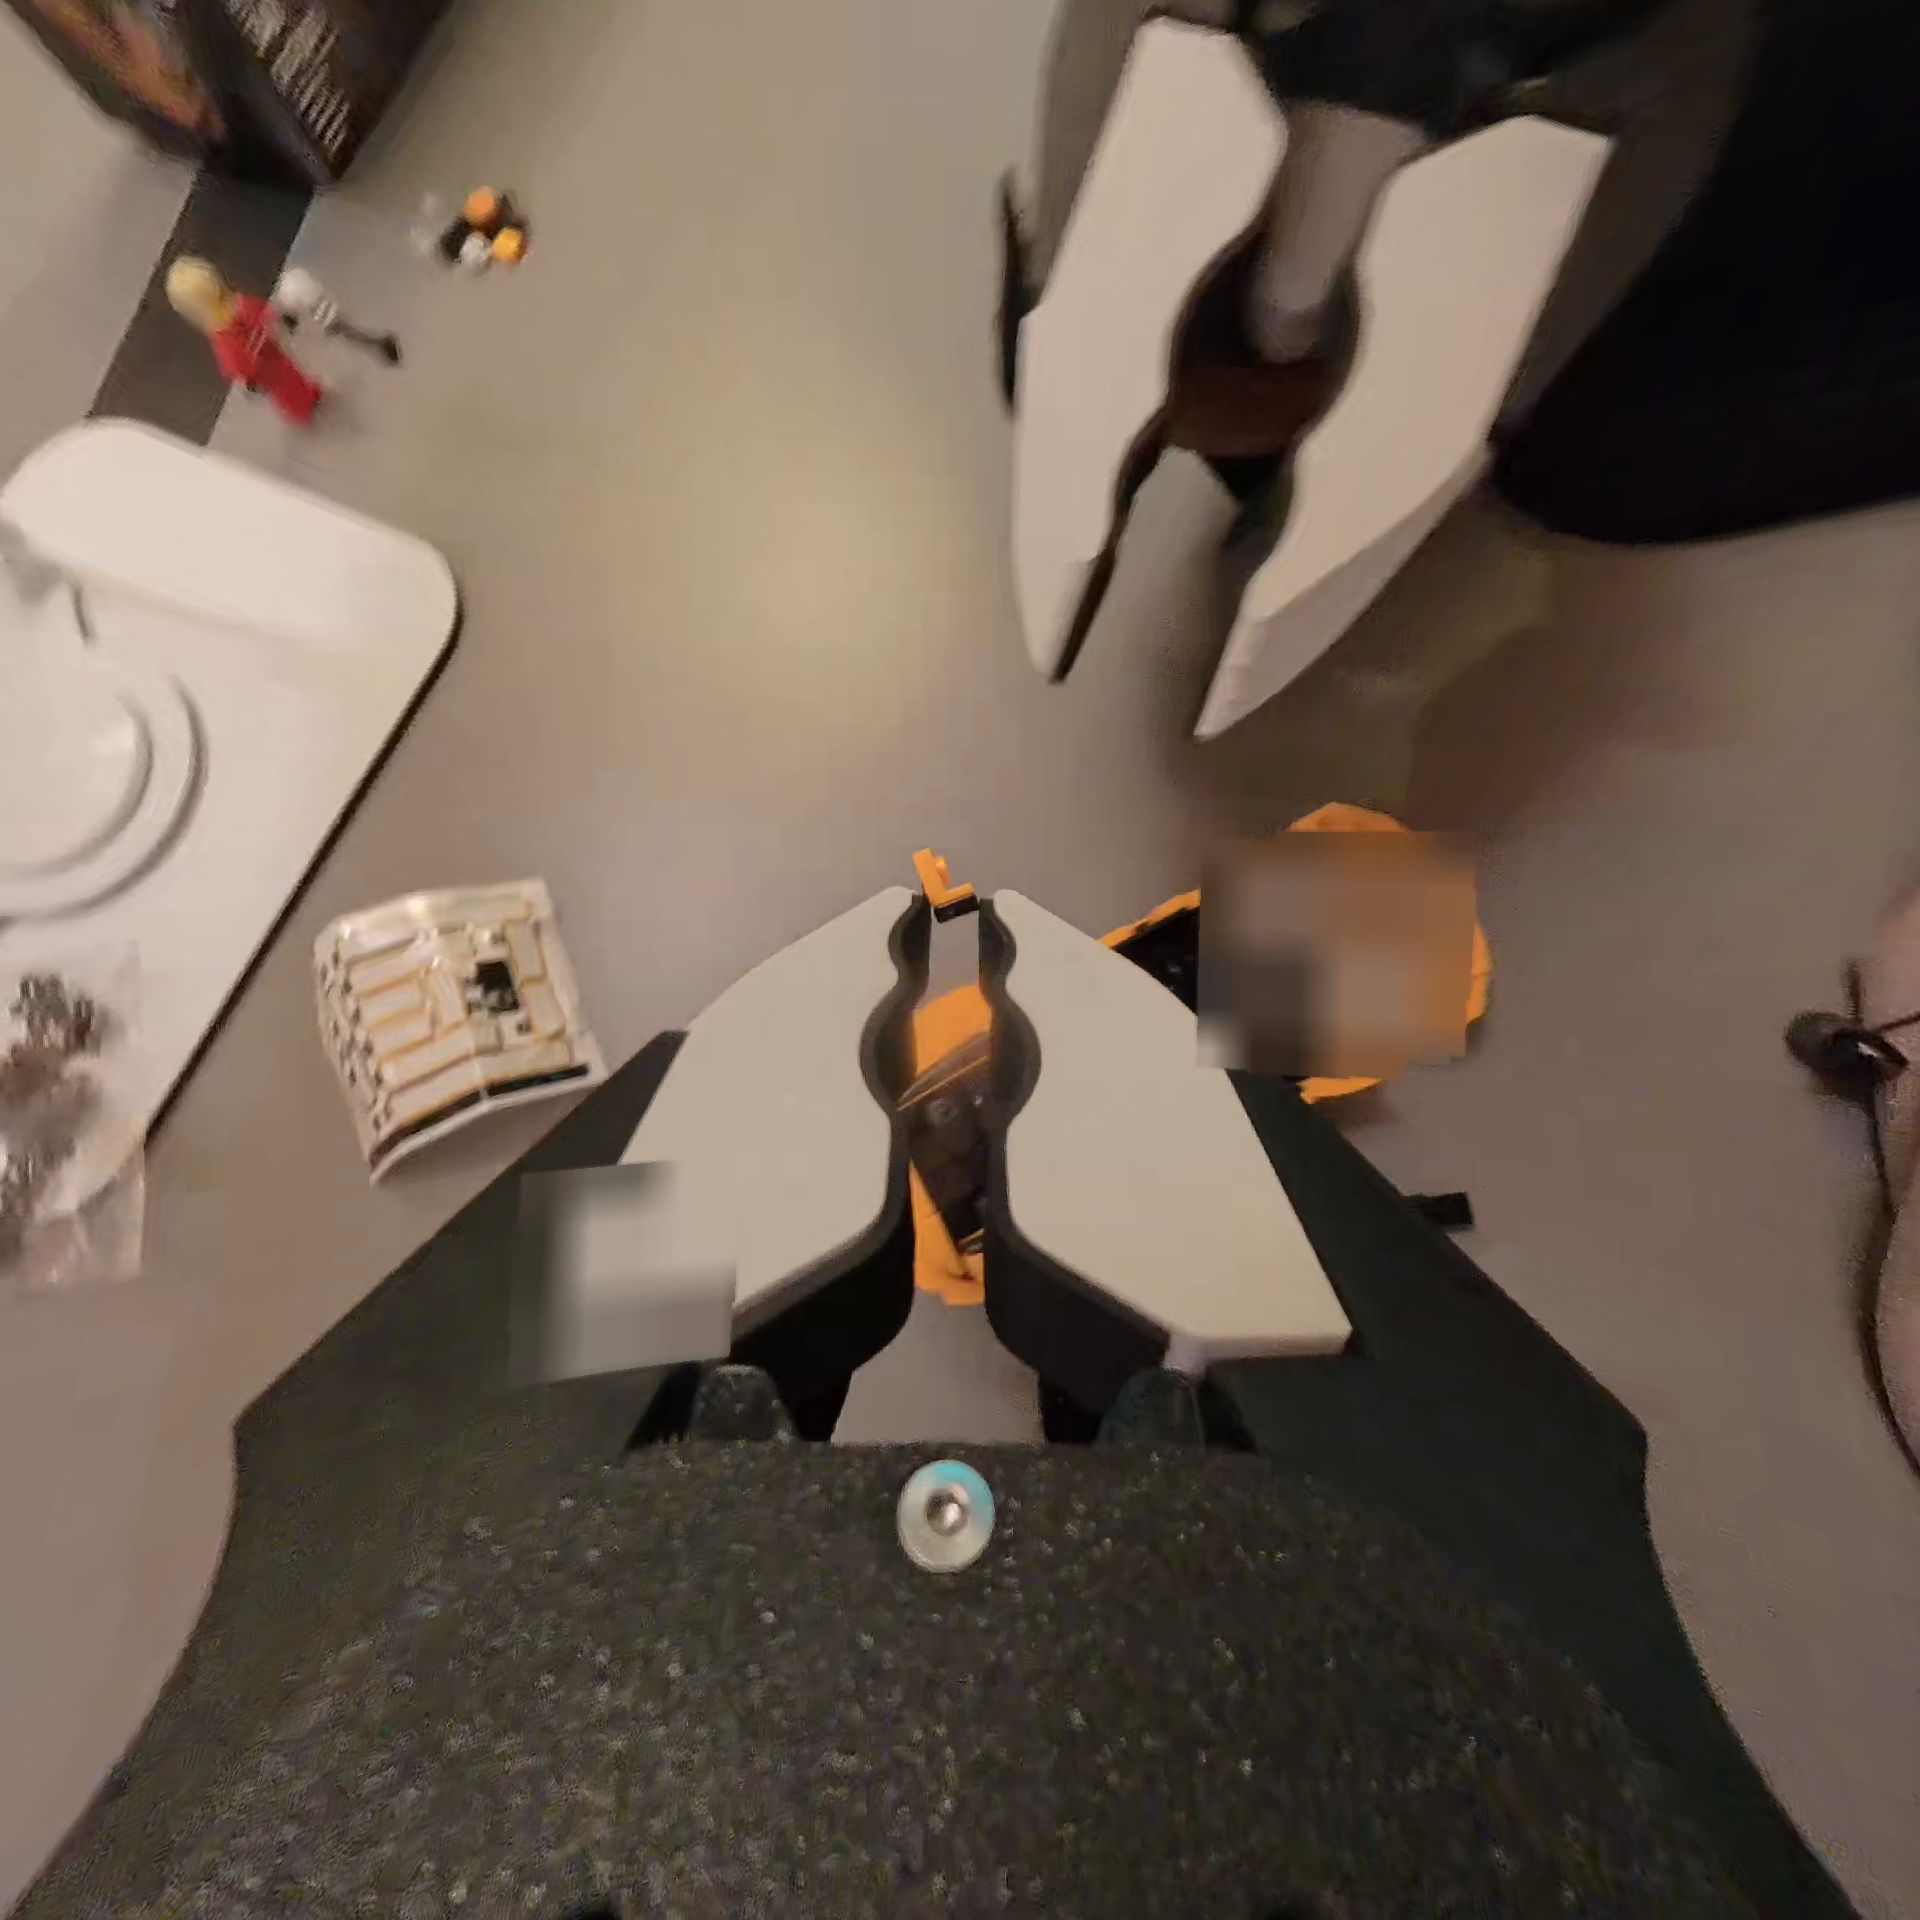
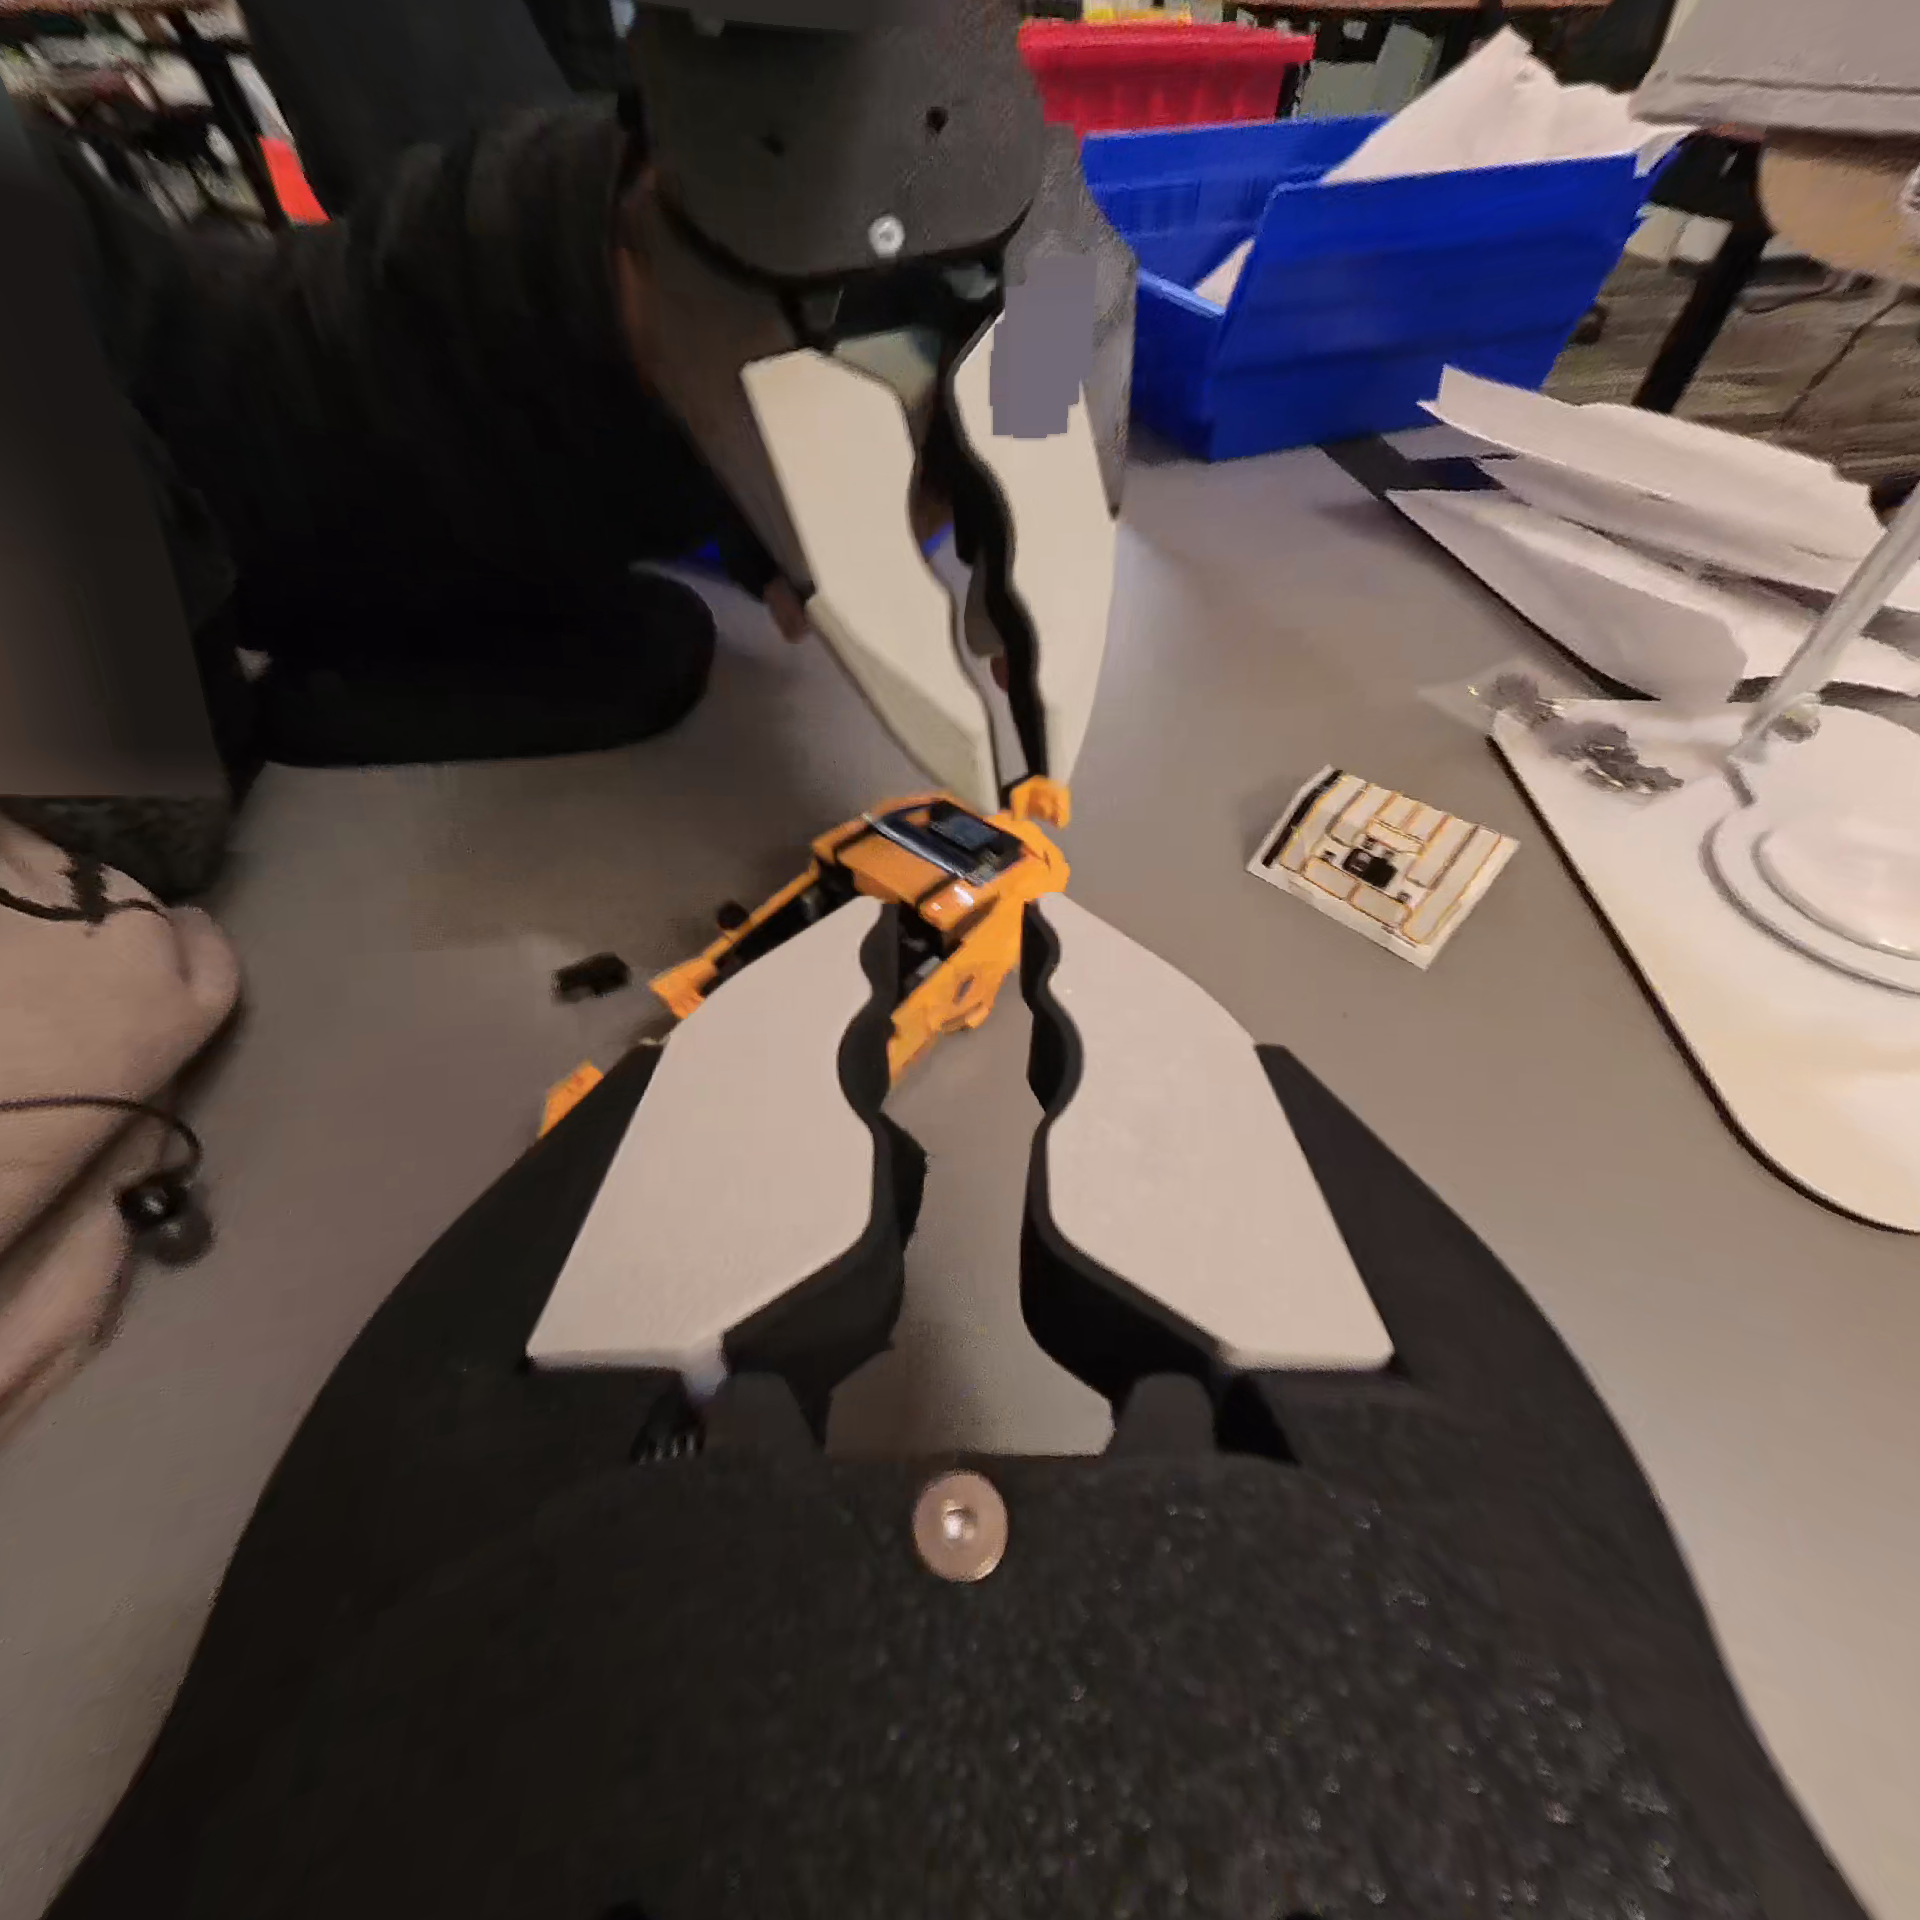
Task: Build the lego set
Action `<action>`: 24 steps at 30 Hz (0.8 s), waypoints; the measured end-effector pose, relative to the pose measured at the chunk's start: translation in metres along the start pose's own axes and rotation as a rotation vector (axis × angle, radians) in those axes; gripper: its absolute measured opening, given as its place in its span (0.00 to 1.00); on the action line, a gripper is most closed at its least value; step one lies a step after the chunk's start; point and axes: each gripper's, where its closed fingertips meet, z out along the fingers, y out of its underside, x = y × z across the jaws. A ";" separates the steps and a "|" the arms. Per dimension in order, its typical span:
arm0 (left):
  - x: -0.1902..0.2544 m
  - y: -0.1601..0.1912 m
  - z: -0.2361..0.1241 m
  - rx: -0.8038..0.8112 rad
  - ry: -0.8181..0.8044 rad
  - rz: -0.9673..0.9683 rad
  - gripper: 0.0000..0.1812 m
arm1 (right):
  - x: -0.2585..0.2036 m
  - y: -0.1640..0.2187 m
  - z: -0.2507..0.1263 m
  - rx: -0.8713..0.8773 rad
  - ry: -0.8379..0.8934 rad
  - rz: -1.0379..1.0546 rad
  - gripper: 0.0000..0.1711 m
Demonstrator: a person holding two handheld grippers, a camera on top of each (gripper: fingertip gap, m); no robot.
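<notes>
A grey surface (image 2: pixel 1299 665) carries everything here. On it, at the far side from the person in the right wrist view, lies a large white board (image 2: pixel 1704 1049) with a round white stand base on it, and beyond that a blue bin (image 2: pixel 1351 301) holding white paper, with a red bin (image 2: pixel 1153 73) behind it. The partly built orange lego car (image 2: pixel 935 883) lies on the surface between the two grippers, its dark windscreen section facing up. The right gripper (image 2: pixel 951 925) sits low over the car with its fingers part open, a clear gap between the tips and nothing gripped; the car's body shows through that gap. The left gripper (image 1: pixel 951 902) points down at the model with its fingers drawn nearly together, pinching a small orange piece (image 1: pixel 940 878) with a black end right at the tips; in the right wrist view that piece sits at the upper end of the car, though whether it touches the car cannot be told. A folded instruction sheet (image 1: pixel 452 1023) lies just beside the white board. Farther off in the left wrist view are a red-clothed minifigure (image 1: pixel 244 338), lying next to a small skeleton figure (image 1: pixel 332 312), and a little cluster of orange, black and white loose pieces (image 1: pixel 483 229). One small black piece (image 2: pixel 590 975) rests on the surface near the car.
</notes>
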 end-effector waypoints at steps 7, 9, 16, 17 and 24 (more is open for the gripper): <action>0.045 -0.018 0.008 0.006 0.031 0.156 0.05 | -0.016 -0.007 -0.001 0.026 -0.082 0.036 0.10; 0.049 -0.020 0.006 0.017 0.027 0.159 0.05 | -0.021 -0.006 -0.001 0.017 -0.102 0.015 0.07; 0.057 -0.024 -0.004 0.059 0.046 0.154 0.04 | -0.029 -0.011 -0.003 0.039 -0.156 0.040 0.04; 0.057 -0.025 -0.005 0.069 0.050 0.149 0.04 | -0.029 -0.012 -0.004 0.048 -0.160 0.045 0.03; 0.051 -0.040 -0.015 0.227 0.111 0.030 0.04 | -0.024 -0.026 -0.010 0.148 -0.185 0.141 0.03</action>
